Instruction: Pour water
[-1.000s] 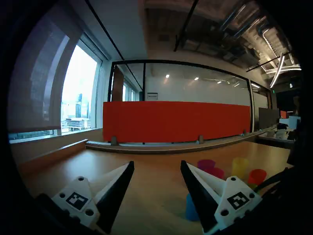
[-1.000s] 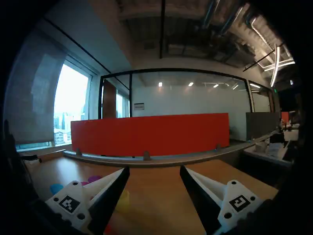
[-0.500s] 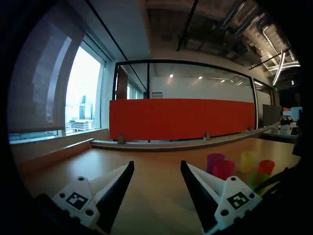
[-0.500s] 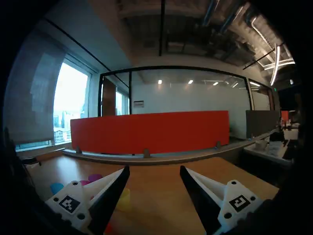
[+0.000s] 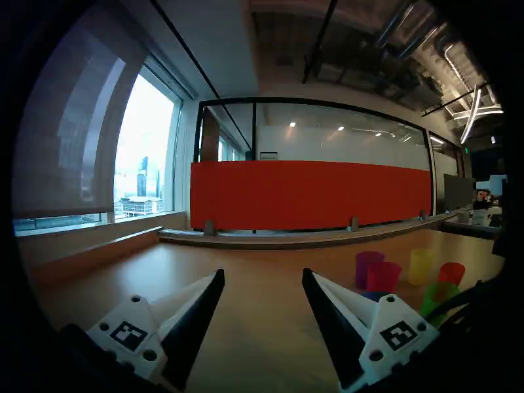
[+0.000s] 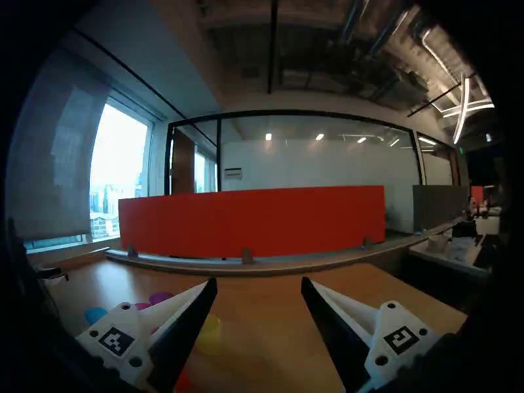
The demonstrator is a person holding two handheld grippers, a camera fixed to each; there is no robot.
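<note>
**Left gripper view.** Left gripper low over the wooden desk, fingers spread wide, nothing between them. Cluster of translucent cups upright on the desk to the right, past the right finger:
- purple cup farthest left
- pink cup just in front of it
- yellow cup and red cup further right
- green cup nearest

Red partition along the far desk edge, bright window at left.

**Right gripper view.** Right gripper over the same desk, fingers equally wide apart and empty. Cups at lower left, mostly hidden behind the left finger:
- blue cup at far left
- purple cup peeking above the finger
- yellow cup blurred beside its inner edge

Neighbouring workstation at far right.
</note>
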